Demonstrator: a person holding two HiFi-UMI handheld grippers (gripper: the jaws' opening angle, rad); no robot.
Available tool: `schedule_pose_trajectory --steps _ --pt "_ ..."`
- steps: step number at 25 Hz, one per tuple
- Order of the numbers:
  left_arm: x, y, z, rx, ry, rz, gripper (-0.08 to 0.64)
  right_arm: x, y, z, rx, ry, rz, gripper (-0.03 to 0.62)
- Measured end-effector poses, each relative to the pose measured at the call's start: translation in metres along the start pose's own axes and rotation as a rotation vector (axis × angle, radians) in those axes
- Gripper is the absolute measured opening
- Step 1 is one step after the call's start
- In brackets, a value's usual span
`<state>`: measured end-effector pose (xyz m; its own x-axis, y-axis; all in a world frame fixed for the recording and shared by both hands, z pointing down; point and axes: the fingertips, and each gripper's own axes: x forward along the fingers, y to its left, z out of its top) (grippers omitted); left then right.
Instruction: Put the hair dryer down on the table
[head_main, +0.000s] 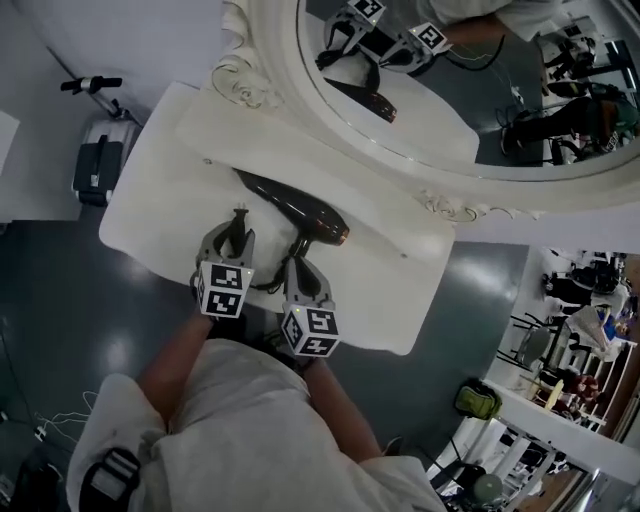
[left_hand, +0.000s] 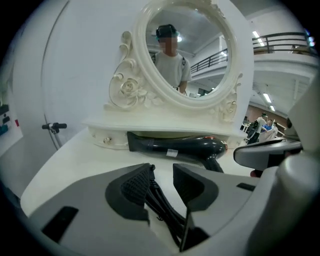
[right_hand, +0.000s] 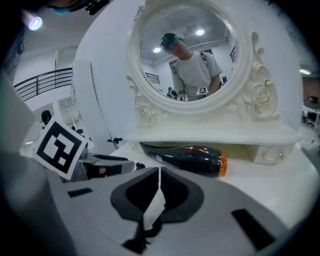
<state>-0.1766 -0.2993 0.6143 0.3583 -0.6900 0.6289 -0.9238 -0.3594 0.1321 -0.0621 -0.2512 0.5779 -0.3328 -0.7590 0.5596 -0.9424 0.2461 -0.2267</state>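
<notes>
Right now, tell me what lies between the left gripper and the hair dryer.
Bare table only, seen in the left gripper view. The left gripper, jaws apart, sits short of the hair dryer; a black cord runs below the jaws.

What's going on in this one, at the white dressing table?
A person holds a gripper in each hand over a white vanity table with an ornate mirror. The black hair dryer already lies on the tabletop in front of the mirror's base, and neither gripper holds it. The left gripper has its fingers apart, with the dryer's cord showing in the gap. The right gripper is shut and empty.
</notes>
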Motion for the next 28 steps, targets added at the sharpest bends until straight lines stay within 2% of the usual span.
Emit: schedule_pose_trajectory --steps 4,10,13,17,21,28 --pt "-0.021 -0.033 0.0 0.018 -0.018 -0.009 0.132 -0.023 -0.003 0.005 -0.001 -0.044 0.011 0.023" --pt "-0.054 -0.074 0.013 0.046 -0.117 -0.014 0.043 -0.061 -0.01 0.015 -0.012 -0.139 0.009 0.023" --pt "-0.077 -0.105 0.016 0.041 -0.138 -0.017 0.029 -0.093 -0.024 0.017 -0.003 -0.16 -0.005 0.023" --pt "-0.099 -0.141 0.031 0.065 -0.195 -0.048 0.017 -0.123 -0.031 0.03 0.006 -0.234 -0.006 0.023" --pt "-0.126 -0.184 0.036 0.065 -0.254 -0.074 0.012 -0.165 -0.031 0.035 -0.035 -0.299 0.004 0.017" --pt "-0.162 -0.248 0.033 0.07 -0.328 -0.124 0.012 -0.236 -0.055 0.034 -0.121 -0.375 -0.056 0.015"
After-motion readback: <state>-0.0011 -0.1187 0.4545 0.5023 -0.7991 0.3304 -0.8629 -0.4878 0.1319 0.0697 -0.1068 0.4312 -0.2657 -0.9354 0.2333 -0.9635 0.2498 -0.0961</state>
